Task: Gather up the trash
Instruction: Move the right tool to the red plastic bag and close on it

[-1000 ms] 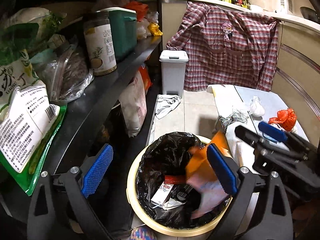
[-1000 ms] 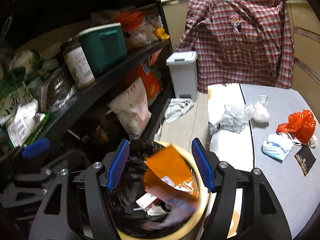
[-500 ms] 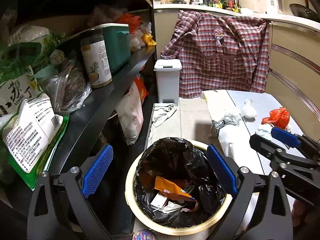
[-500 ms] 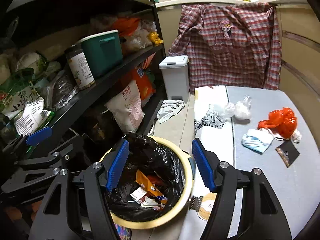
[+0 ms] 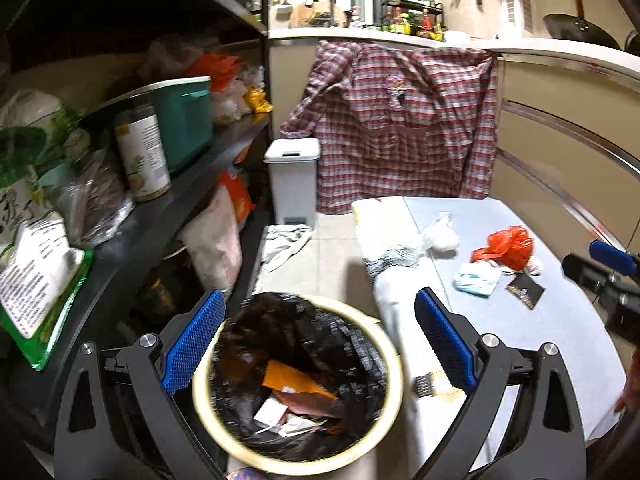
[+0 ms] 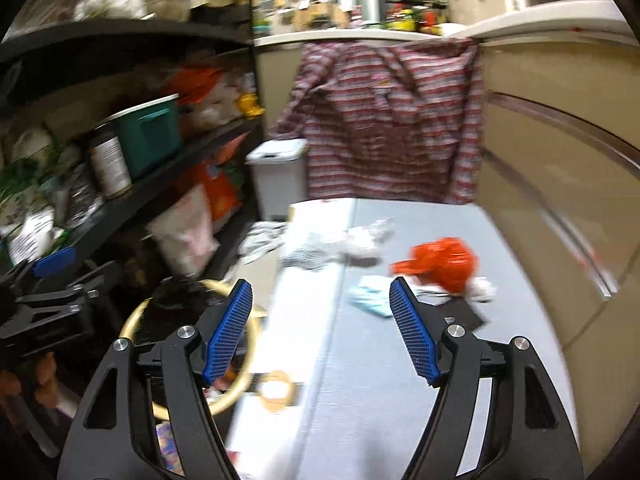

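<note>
The black-lined trash bin (image 5: 224,432), orange wrapper (image 5: 294,380) inside, sits wedged between the dark shelf (image 5: 168,216) and the grey table (image 5: 532,344) edge, whose surface lies open ahead of the right gripper (image 6: 320,320), jaws just widened and empty, while the left gripper (image 5: 316,344) hangs spread, empty, above the bin

Black shelving (image 5: 224,148) flanks a tiled floor (image 5: 332,248); plaid shirt (image 5: 400,128) drapes the counter (image 5: 540,52).

A plaid shirt (image 5: 404,128) hangs behind a small white lidded bin (image 5: 294,180).
</note>
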